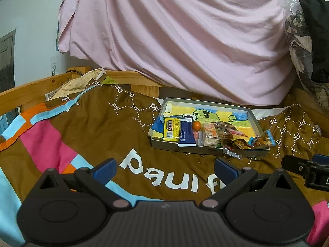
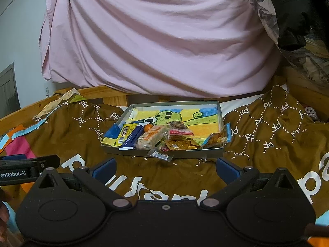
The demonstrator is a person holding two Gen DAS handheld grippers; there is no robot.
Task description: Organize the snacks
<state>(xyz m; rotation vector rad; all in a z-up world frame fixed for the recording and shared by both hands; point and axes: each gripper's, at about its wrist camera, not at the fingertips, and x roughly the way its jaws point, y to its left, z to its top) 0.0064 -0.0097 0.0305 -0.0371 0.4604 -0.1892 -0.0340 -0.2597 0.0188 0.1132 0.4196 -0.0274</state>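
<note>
Snacks [image 2: 156, 138] lie gathered in a shallow grey box [image 2: 221, 113] that sits on the brown bedspread [image 2: 267, 127] of the bed, packed along its near wall: a yellow packet [image 1: 171, 129], a dark blue packet [image 1: 186, 133], a small orange fruit [image 1: 197, 125], a wrapped cracker pack [image 1: 210, 136] and some crinkled bags [image 1: 230, 135]. One clear wrapper [image 2: 160, 155] hangs over the near rim, and a blue-edged bag [image 1: 262, 141] leans on the right wall. The far half of the box shows only its drawn lining.

Both tools are spread wide and hold nothing: the left tool [image 1: 165, 169] and the right tool [image 2: 166, 168] hover low over the bedspread, well short of the box.

This would fit either a box already filled or a heap waiting to be sorted; the pictures do not settle which. For any pick here, the judgement is: go for the wrapper on the rim from above, pinch a flat edge rather than the puffed middle, and keep the other tool near the box wall, since the soft bedding may let the box tip or slide. Crinkly film could slip, so close gently and lift straight.
</note>
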